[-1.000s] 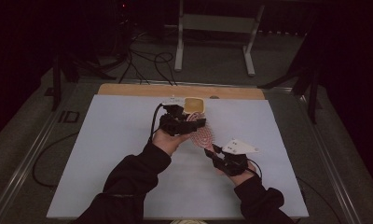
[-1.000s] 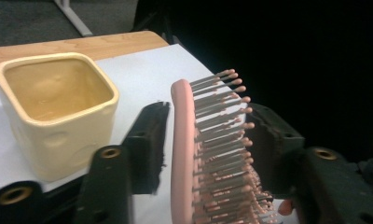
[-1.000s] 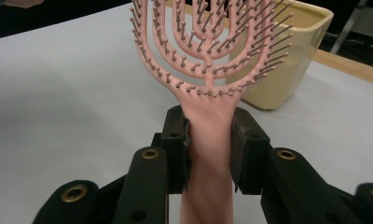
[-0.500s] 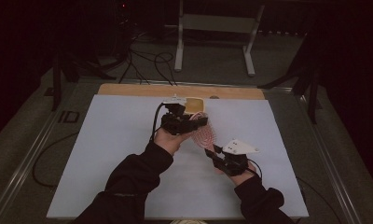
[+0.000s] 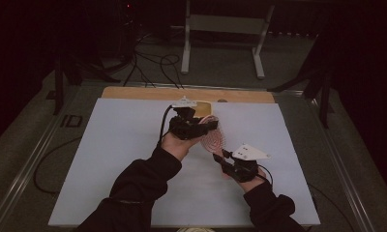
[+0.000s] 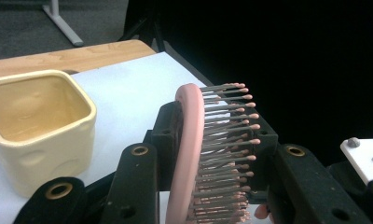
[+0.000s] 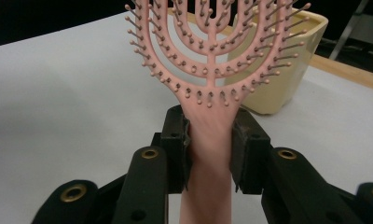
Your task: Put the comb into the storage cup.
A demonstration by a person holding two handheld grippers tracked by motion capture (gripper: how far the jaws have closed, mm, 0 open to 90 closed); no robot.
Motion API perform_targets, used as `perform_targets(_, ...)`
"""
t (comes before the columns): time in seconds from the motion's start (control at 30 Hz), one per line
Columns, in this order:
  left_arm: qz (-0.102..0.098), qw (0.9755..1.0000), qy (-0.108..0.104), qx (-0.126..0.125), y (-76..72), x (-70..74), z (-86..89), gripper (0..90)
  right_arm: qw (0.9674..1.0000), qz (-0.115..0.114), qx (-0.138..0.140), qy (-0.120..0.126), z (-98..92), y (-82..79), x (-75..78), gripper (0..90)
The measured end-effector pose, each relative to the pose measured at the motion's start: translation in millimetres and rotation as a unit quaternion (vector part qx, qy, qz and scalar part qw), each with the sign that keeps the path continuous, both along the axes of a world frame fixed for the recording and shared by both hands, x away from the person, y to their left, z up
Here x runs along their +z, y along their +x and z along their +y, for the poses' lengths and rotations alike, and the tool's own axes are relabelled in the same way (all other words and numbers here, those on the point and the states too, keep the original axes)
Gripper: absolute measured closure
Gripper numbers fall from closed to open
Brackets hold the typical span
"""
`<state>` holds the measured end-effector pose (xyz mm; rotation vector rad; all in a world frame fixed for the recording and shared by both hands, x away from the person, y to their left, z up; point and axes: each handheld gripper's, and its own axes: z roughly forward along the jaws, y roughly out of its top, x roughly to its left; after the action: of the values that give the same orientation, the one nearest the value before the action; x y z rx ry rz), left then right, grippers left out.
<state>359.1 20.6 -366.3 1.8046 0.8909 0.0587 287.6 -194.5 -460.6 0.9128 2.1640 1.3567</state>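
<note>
A pink hairbrush (image 5: 212, 140) with an open-ribbed head is held in the air between both grippers, over the middle of the white mat (image 5: 119, 159). My left gripper (image 5: 208, 126) is shut on the brush head: in the left gripper view one pad presses the pink back (image 6: 189, 140) and the other meets the bristle tips. My right gripper (image 5: 219, 157) is shut on the brush handle (image 7: 208, 154), with the bristled head (image 7: 208, 56) rising above its jaws. A cream square cup (image 5: 201, 106) stands just behind the left gripper, empty inside (image 6: 35, 107).
A wooden strip (image 5: 148, 93) runs along the mat's far edge. Beyond the table stand a metal frame's legs (image 5: 186, 48) and loose cables (image 5: 153, 63) on the floor. The right gripper's white plate (image 6: 364, 154) shows at the edge of the left gripper view.
</note>
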Motion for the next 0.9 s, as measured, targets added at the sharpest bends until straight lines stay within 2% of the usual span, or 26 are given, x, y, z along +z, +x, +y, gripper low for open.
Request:
perform_targets(0.07,-0.002,1.0,0.0,0.0,-0.4,1.8,0.1,66.0,1.0,0.001,0.002,0.002,0.1,0.1,0.3,68.5)
perform_targets(0.1,-0.002,1.0,-0.005,-0.003,-0.5,5.0,0.8,66.1,1.0,0.004,0.003,0.007,-0.1,1.4,-0.5,59.0)
perform_targets(0.13,-0.002,1.0,-0.005,-0.003,-0.5,5.0,0.8,66.1,1.0,0.004,0.003,0.007,-0.1,1.4,-0.5,59.0)
perform_targets(0.17,-0.006,1.0,-0.005,-0.003,-1.2,7.4,0.7,66.1,0.9999,0.012,0.007,0.005,-0.1,2.2,-1.7,49.6)
perform_targets(0.23,-0.022,0.9997,0.006,-0.003,-3.8,14.5,0.2,66.1,0.9997,0.017,0.008,0.014,-0.2,2.0,-2.6,47.2)
perform_targets(0.27,-0.022,0.9997,0.006,-0.003,-3.8,14.5,0.2,66.1,0.9997,0.017,0.008,0.014,-0.2,2.0,-2.6,47.2)
perform_targets(0.43,-0.031,0.9995,0.007,0.003,-3.6,21.9,2.4,66.2,0.9995,0.015,0.009,0.025,-2.4,2.9,-0.1,31.0)
perform_targets(0.53,-0.036,0.9993,0.01,0.007,-2.7,24.8,4.1,66.2,0.9994,0.016,0.005,0.031,-4.7,2.6,0.6,24.7)
perform_targets(0.57,-0.037,0.9992,0.01,0.008,-2.4,25.9,4.7,66.2,0.9993,0.016,0.009,0.031,-6.4,2.4,0.5,19.6)
perform_targets(0.6,-0.037,0.9992,0.01,0.008,-2.4,25.9,4.7,66.1,0.9993,0.016,0.009,0.031,-6.4,2.4,0.5,19.6)
perform_targets(0.63,-0.04,0.9991,0.011,0.01,-1.9,28.3,5.6,66.2,0.9991,0.02,0.021,0.031,-8.4,1.9,0.2,14.0)
perform_targets(0.73,-0.045,0.9988,0.012,0.013,-1.6,31.0,6.4,66.1,0.9984,0.026,0.029,0.041,-11.6,1.4,0.0,12.8)
perform_targets(0.77,-0.047,0.9987,0.012,0.015,-1.1,33.5,7.3,66.1,0.9986,0.023,0.028,0.037,-13.9,1.2,-0.2,10.2)
perform_targets(0.9,-0.052,0.9984,0.012,0.02,0.1,37.6,8.9,66.1,0.9984,0.017,0.033,0.043,-19.7,2.2,-0.5,9.1)
